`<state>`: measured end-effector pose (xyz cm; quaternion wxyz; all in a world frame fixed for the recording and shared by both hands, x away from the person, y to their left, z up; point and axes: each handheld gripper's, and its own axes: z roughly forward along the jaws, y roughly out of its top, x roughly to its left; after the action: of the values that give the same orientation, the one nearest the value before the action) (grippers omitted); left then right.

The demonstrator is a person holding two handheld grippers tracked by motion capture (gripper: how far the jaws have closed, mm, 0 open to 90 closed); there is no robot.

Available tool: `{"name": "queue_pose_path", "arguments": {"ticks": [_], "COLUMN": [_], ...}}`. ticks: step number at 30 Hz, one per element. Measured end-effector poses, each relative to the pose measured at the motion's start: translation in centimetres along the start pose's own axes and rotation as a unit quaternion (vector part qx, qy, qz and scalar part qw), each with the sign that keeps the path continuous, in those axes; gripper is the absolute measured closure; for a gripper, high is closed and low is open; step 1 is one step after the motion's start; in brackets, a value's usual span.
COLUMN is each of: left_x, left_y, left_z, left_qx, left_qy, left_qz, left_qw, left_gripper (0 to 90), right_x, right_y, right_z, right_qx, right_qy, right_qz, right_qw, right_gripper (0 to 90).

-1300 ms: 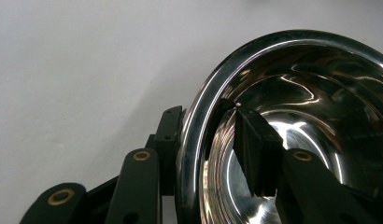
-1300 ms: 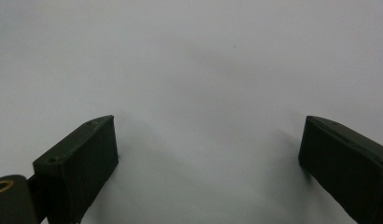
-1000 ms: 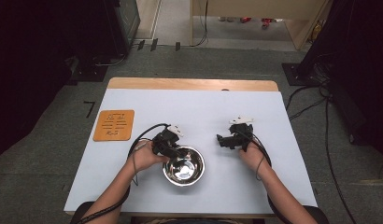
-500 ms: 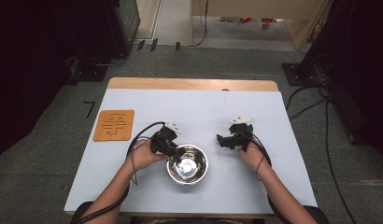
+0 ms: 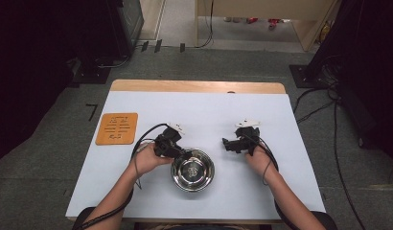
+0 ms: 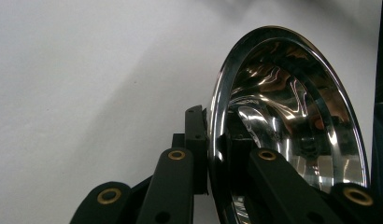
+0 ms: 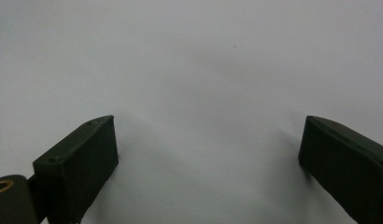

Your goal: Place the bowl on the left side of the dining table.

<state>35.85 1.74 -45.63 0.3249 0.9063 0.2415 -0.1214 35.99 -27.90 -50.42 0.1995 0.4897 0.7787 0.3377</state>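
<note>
A shiny steel bowl (image 5: 193, 170) sits near the front middle of the white table (image 5: 204, 115). My left gripper (image 5: 181, 154) is shut on the bowl's left rim. In the left gripper view one jaw lies outside the rim and the other inside the bowl (image 6: 292, 121), with the left gripper (image 6: 213, 154) clamped on the metal edge. My right gripper (image 5: 226, 143) rests to the right of the bowl, apart from it. In the right gripper view the right gripper (image 7: 208, 154) is open, with only bare table between its fingers (image 7: 82, 163).
An orange square mat (image 5: 117, 128) lies at the table's left side. A wooden strip (image 5: 194, 86) runs along the far edge. Black equipment and cables (image 5: 324, 96) stand on the floor around the table.
The bowl, held by my left gripper, has shifted a little to the right. The right gripper has stayed where it was.
</note>
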Motion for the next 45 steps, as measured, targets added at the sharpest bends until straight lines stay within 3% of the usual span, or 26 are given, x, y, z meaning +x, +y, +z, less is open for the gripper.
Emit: {"name": "queue_pose_path", "arguments": {"ticks": [7, 11, 26, 45], "left_x": [-0.1, -0.3, 0.0, 0.4], "left_y": [0.1, 0.2, 0.4, 0.3], "left_z": [-0.4, -0.5, -1.5, -2.2], "left_qx": [-0.014, -0.010, -0.033, -0.048], "left_qy": [-0.003, 0.012, 0.016, 0.028], "left_qz": [-0.002, 0.001, -0.030, -0.047], "left_qw": [0.9999, 0.9999, 0.9989, 0.9973], "left_gripper": [84.9, 84.8, 84.7, 84.7], "right_x": [0.0, 0.0, 0.0, 0.0], "right_y": [0.0, 0.0, 0.0, 0.0], "right_z": [0.0, 0.0, 0.0, 0.0], "right_qx": [0.000, 0.000, 0.000, -0.001], "right_qy": [0.000, 0.000, 0.000, 0.000], "right_qz": [0.000, 0.000, 0.000, 0.000], "right_qw": [1.0000, 1.0000, 1.0000, 1.0000], "right_gripper": [4.4, 4.4, 4.4, 4.5]}}
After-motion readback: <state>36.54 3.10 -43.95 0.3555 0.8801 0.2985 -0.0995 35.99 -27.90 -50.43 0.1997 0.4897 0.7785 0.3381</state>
